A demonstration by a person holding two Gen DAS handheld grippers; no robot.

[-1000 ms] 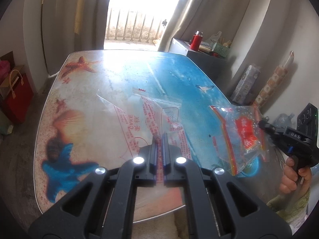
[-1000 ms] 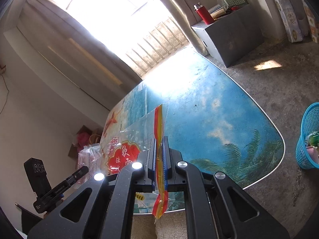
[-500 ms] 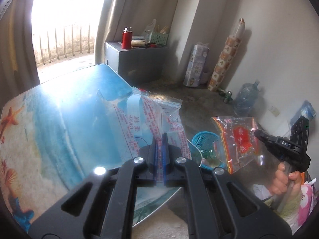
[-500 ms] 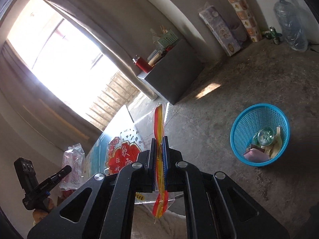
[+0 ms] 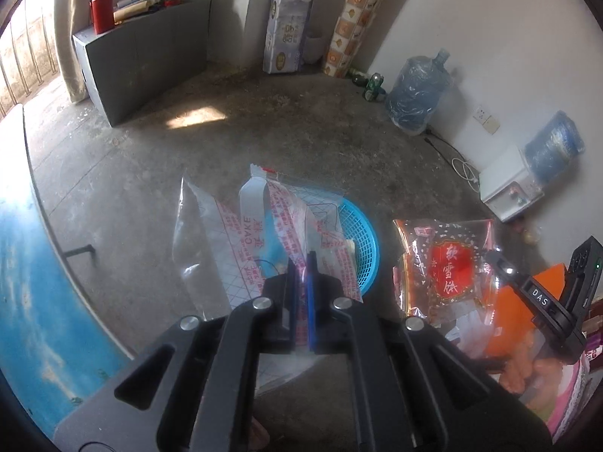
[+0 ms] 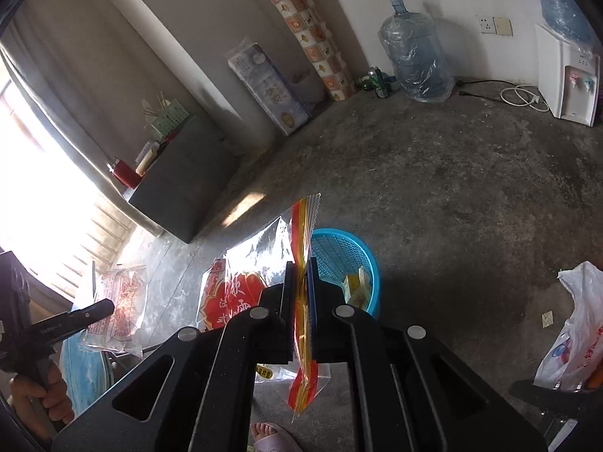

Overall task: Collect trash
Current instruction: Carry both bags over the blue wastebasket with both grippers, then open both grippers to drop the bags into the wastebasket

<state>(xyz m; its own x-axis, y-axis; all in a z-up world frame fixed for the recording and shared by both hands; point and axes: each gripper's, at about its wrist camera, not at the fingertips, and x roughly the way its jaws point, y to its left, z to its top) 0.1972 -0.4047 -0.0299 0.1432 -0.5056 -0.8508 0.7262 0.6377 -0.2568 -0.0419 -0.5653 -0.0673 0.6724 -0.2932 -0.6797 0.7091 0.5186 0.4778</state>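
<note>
My left gripper [image 5: 300,263] is shut on a clear plastic wrapper with red print [image 5: 264,233], which hangs above and in front of a blue mesh trash basket [image 5: 363,241] on the floor. My right gripper [image 6: 300,269] is shut on a clear wrapper with a red label and red-yellow edge [image 6: 241,286], held just left of the same basket [image 6: 350,252], which holds some trash. In the left wrist view the right gripper [image 5: 493,258] and its wrapper [image 5: 448,263] show to the right. The right wrist view has the left gripper [image 6: 107,305] and its wrapper [image 6: 117,301] at the far left.
The blue ocean-print table edge [image 5: 34,286] lies at left. On the concrete floor stand a grey cabinet [image 5: 143,60], a water jug [image 6: 418,56], a white dispenser [image 6: 565,75] and a white plastic bag [image 6: 576,339]. A foot in a slipper [image 6: 271,437] is below.
Both grippers swung off the table and down toward the floor, each keeping its wrapper. The blue basket now sits close under both wrappers.
</note>
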